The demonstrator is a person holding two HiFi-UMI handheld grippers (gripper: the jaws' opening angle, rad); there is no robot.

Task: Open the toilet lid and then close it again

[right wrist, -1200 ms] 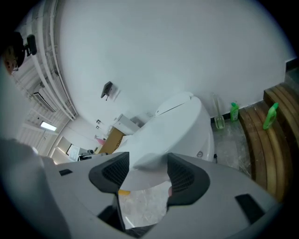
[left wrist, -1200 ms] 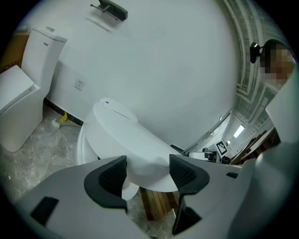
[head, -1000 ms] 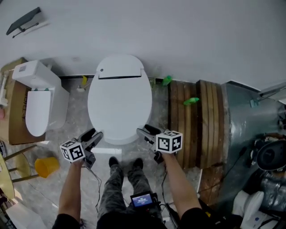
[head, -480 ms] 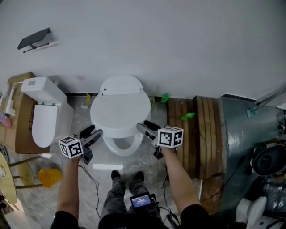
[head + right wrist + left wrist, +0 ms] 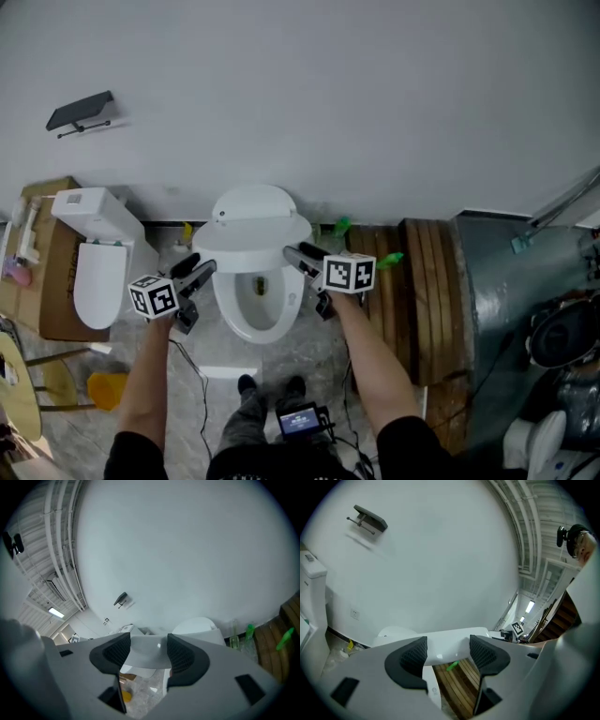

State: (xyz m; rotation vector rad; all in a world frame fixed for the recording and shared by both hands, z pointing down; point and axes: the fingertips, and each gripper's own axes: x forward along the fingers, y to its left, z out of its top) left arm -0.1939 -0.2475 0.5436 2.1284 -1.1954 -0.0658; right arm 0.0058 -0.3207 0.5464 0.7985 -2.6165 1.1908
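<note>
The white toilet [image 5: 260, 300] stands against the wall with its bowl showing. Its lid [image 5: 253, 223] is tilted up, roughly half raised, front edge off the seat. My left gripper [image 5: 202, 269] grips the lid's left edge and my right gripper [image 5: 292, 255] grips its right edge. In the left gripper view the white lid edge [image 5: 454, 638] runs between the two black pads of the left gripper [image 5: 447, 652]. The right gripper view shows the lid [image 5: 140, 654] likewise caught between the pads of the right gripper [image 5: 147, 651].
A second white toilet [image 5: 94, 258] sits on cardboard at the left, a yellow bucket [image 5: 105, 386] near it. Wooden planks [image 5: 417, 291] and green bottles [image 5: 389, 260] lie to the right, then a grey metal unit [image 5: 506, 300]. A dark shelf [image 5: 80, 111] hangs on the wall.
The lid has gone from lying flat over the bowl to half raised. Both grippers rose and moved toward the wall with it, and the bowl has come into sight.
</note>
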